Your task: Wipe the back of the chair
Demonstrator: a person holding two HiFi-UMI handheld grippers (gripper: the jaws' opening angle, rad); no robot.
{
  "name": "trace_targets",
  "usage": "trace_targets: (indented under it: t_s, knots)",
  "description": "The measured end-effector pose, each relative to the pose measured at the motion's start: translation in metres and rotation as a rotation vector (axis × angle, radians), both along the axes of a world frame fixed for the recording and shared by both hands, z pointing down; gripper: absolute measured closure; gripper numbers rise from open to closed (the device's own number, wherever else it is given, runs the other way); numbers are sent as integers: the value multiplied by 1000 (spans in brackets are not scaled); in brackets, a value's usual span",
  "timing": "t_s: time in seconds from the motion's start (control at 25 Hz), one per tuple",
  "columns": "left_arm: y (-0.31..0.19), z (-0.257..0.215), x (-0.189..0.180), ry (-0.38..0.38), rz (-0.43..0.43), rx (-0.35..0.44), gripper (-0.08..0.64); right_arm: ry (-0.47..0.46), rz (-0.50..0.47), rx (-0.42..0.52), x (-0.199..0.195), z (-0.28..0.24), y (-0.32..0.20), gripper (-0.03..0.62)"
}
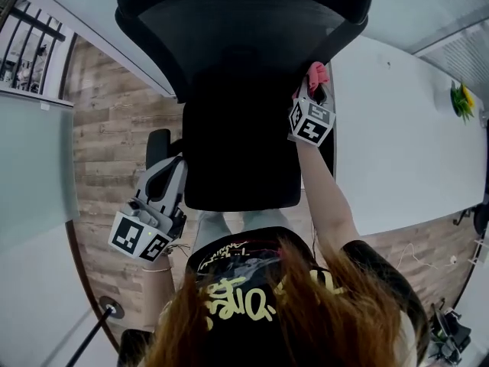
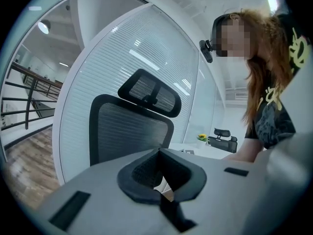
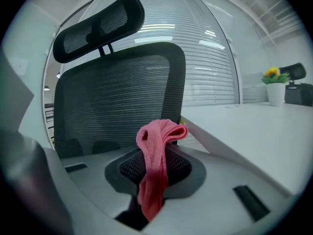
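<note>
A black mesh office chair stands in front of me, its back (image 1: 244, 21) at the top of the head view and its seat (image 1: 241, 151) below. My right gripper (image 1: 315, 84) is shut on a pink cloth (image 1: 317, 73) close to the right edge of the chair back; I cannot tell whether they touch. In the right gripper view the cloth (image 3: 156, 146) hangs over the right gripper (image 3: 154, 168), with the mesh back (image 3: 107, 106) and headrest (image 3: 98, 28) just ahead. My left gripper (image 1: 164, 182) hangs low by the seat's left side, shut and empty (image 2: 161, 180), pointing up at the chair back (image 2: 127, 131).
A white table (image 1: 397, 136) runs along the right, with a potted yellow-flowered plant (image 1: 461, 98) at its far end. A glass wall with blinds stands behind the chair. The chair's left armrest (image 1: 157, 145) sits over the wooden floor (image 1: 107, 128). Another chair (image 2: 222, 138) stands beyond the table.
</note>
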State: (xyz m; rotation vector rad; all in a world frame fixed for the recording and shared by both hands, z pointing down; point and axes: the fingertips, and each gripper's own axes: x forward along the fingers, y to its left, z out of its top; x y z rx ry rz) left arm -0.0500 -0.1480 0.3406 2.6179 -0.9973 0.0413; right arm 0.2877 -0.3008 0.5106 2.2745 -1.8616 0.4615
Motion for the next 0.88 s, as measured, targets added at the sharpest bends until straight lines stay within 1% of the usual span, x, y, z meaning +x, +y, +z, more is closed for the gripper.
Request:
trace_targets:
  t_s: [0.2,0.28,0.4,0.52,0.64,0.72,0.88]
  knots:
    - [-2,3,11,-6,-17,2,568,0,-12,8,-1,9,-12,526]
    - [-3,3,9,-3,-30,13,568,5,-7,20,-4,9,-13,526]
    - [-6,7,1,9,-38,18,568,-10,10,35,-12,8,-14,525]
    - [-15,12,-10,24,-30,16,568,-24,19,48,-27,7,-20,526]
    - [-20,15,-18,23,-11,9,568,-29,22,54,-43,8,-25,526]
    - [-21,15,-24,21,1,4,568,-32,3,54,-59,9,-28,525]
    - [-20,19,-43,21,19,-11,568,-9,-45,55,-100,8,-38,525]
